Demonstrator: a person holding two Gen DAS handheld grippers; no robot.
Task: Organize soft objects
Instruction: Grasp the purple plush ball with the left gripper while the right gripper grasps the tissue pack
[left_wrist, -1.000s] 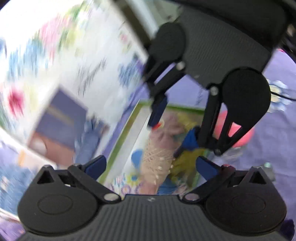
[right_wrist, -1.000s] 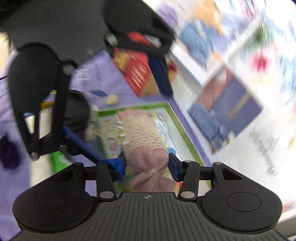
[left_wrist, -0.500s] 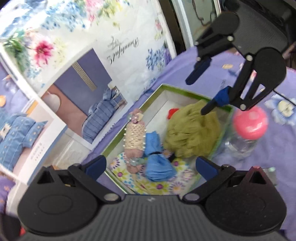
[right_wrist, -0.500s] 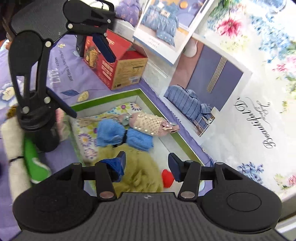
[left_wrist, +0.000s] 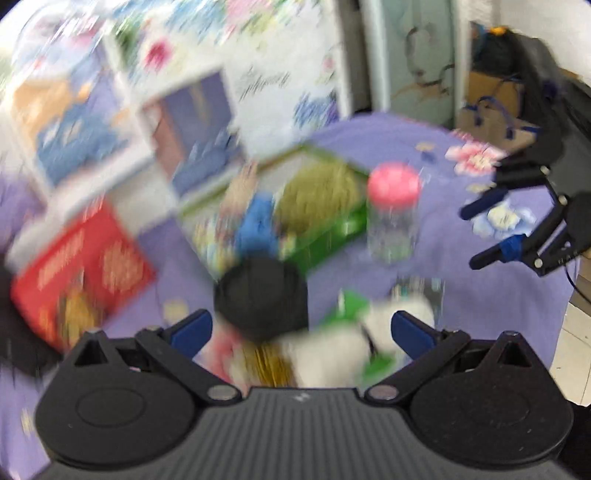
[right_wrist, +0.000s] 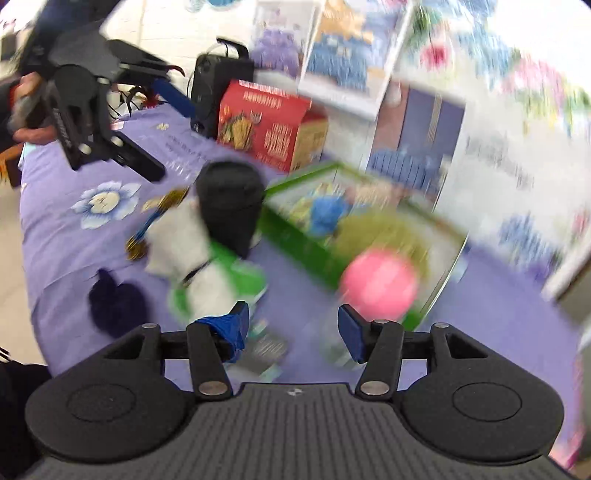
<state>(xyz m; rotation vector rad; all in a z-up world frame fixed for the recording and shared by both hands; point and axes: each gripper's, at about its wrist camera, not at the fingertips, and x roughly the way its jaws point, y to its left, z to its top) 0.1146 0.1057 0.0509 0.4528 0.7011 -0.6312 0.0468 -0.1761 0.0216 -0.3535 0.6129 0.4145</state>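
I had both hand-held grippers empty: left hand-held gripper (left_wrist: 301, 328) wide open, right hand-held gripper (right_wrist: 293, 325) partly open and opening. White-and-green soft toy (right_wrist: 201, 266) lay on the table (right_wrist: 66, 236) beside the black cup (right_wrist: 229, 206) (frames blurred); blue (right_wrist: 327, 216) and olive (right_wrist: 380, 236) soft items sat in the green tray (right_wrist: 295, 240).

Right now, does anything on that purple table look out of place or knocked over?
Mildly: a white and green soft bundle and a dark blue soft thing lie loose on the cloth, outside the green box. The frames are blurred, but nothing looks spilled or broken.

Soft bundles (right_wrist: 328, 218) in tray (right_wrist: 295, 240); jar (right_wrist: 378, 286) beside.
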